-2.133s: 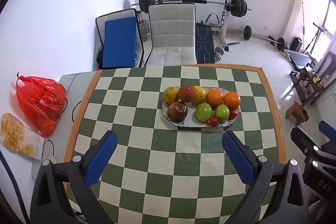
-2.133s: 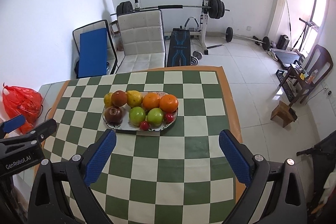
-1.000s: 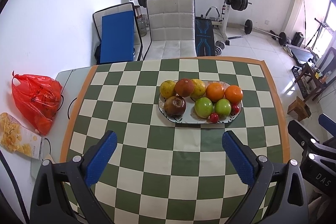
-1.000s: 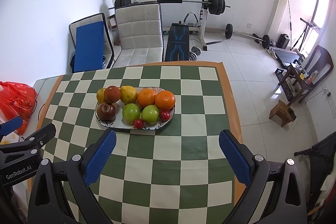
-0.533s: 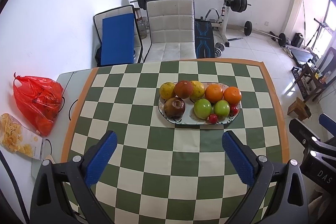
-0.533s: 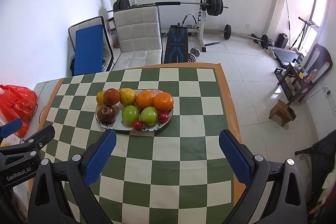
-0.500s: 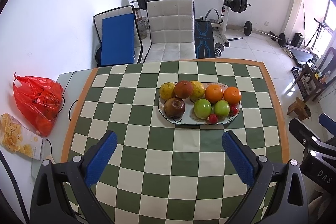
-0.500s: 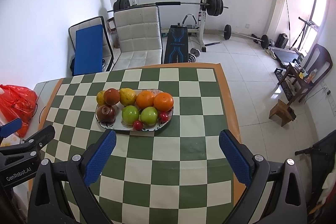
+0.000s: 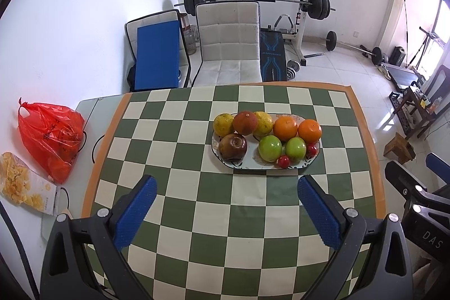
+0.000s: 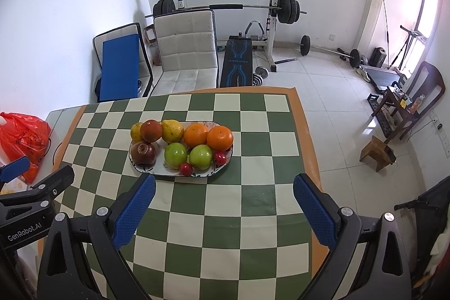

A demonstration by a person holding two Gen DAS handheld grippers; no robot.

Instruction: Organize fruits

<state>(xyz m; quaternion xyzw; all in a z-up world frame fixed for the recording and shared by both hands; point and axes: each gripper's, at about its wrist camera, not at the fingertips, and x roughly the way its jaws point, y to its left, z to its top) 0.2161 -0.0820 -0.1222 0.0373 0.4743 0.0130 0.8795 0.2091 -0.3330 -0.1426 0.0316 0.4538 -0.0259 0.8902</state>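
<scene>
Hovering with fingers spread wide and empty, the left gripper [image 9: 225,204] and right gripper [image 10: 223,203] face the oval plate [image 9: 250,165] at frame centre, where tightly packed fruit risks a nudged cherry tomato [image 9: 283,161] rolling off the rim.

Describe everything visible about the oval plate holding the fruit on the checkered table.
The oval plate looks like white glazed ceramic with a thin dark rim and small leafy decorations. It lies flat on the green-and-cream checkered tablecloth, towards the far half of the table. It is nearly full: yellowish citrus and oranges along the back, a dark red apple, two green apples and small red fruits in front. Neither gripper touches it.
</scene>
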